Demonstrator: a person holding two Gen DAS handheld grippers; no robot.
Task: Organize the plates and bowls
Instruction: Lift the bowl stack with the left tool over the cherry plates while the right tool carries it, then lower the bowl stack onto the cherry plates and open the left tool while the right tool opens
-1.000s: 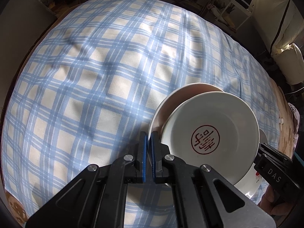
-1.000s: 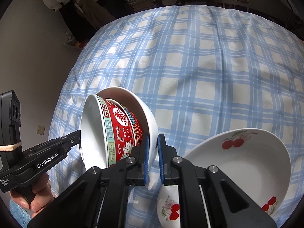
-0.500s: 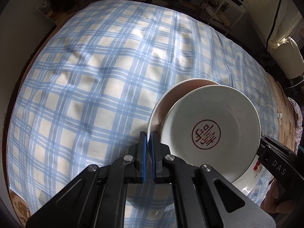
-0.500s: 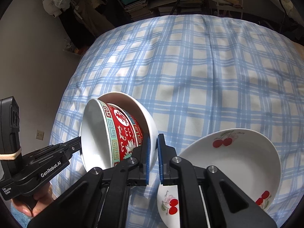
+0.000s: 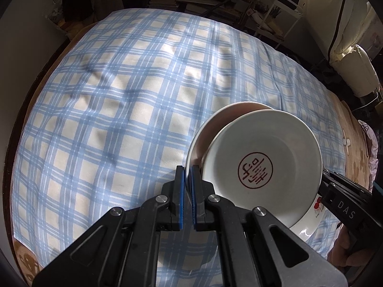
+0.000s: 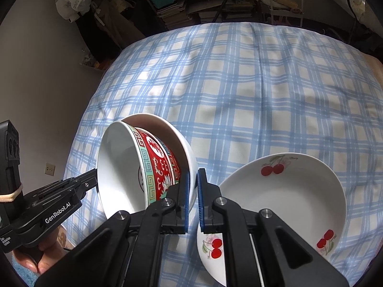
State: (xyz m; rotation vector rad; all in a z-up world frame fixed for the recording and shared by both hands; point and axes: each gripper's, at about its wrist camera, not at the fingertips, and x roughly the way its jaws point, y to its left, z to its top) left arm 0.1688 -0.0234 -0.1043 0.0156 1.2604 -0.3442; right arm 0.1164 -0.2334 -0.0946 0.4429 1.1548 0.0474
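Observation:
A plain white bowl (image 5: 215, 124) (image 6: 167, 129) holds a nested bowl (image 5: 263, 148), white inside with a red seal mark, red and teal patterned outside (image 6: 158, 160). My left gripper (image 5: 188, 171) is shut on the white bowl's thin rim. From the opposite side my right gripper (image 6: 193, 175) is shut on that same rim. Each gripper shows in the other's view, the left gripper (image 6: 95, 177) at the far left rim and the right gripper (image 5: 323, 175) at the far right rim. The stack hangs tilted above the cloth. A cherry-patterned plate (image 6: 287, 203) (image 5: 311, 217) lies just beside and below it.
A blue and white checked cloth (image 5: 119, 95) (image 6: 263, 83) covers the wide surface. Cluttered shelves with books (image 6: 172, 7) stand beyond its far edge, a pale cushioned seat (image 5: 354, 69) at the right. A person's hand (image 6: 45, 260) holds the left gripper's handle.
Both grippers have risen a little with the nested bowls between them. The cloth looks farther away and more of the room behind shows. The grips have not changed.

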